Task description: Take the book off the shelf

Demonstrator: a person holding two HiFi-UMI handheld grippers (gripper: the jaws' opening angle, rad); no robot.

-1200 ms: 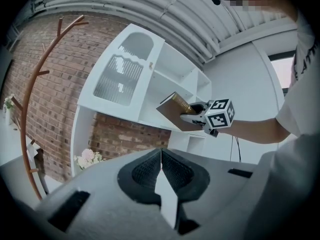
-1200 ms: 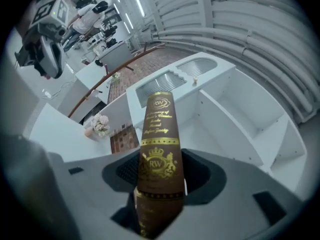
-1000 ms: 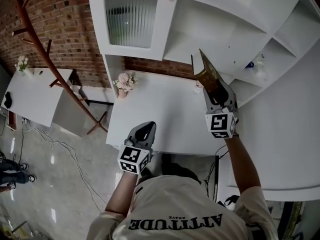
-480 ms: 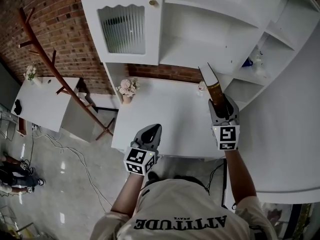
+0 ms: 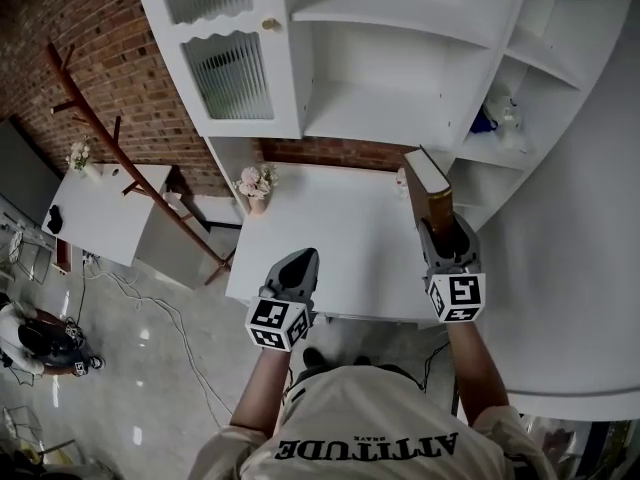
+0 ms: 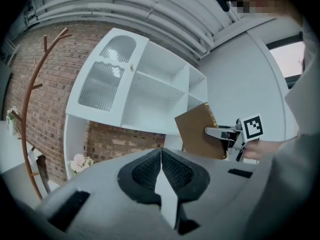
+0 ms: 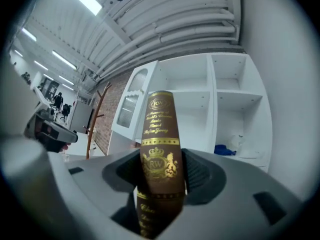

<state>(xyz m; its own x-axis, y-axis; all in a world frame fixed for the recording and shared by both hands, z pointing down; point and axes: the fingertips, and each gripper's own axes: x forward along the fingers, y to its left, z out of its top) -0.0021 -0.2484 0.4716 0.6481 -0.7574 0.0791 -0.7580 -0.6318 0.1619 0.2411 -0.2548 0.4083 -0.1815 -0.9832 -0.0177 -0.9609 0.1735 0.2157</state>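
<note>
The book is now clear of the shelf. A second ago, in the head view, its far end reached up in front of the open compartments and it leaned over at a slant. Since then the right gripper has rolled and drawn back toward the person, so the book now stands straight out ahead of the fingertips with open space between its far end and the shelf boards.

In the right gripper view the 2 fingers are spread fairly wide and press on the 2 covers of the book, with the brown spine and its gold lettering facing the camera. The grip sits near the book's lower end, and most of its length runs beyond the fingertips. The shelf stands well beyond that, empty but for a small blue object in a compartment to the right of the fingers.

The left gripper holds nothing. Its fingers are closed together, and the book shows up and to their right, well apart.

By my reading the removal itself is done. What is left is to set the book down, most likely on the white worktop below the right fingers.
</note>
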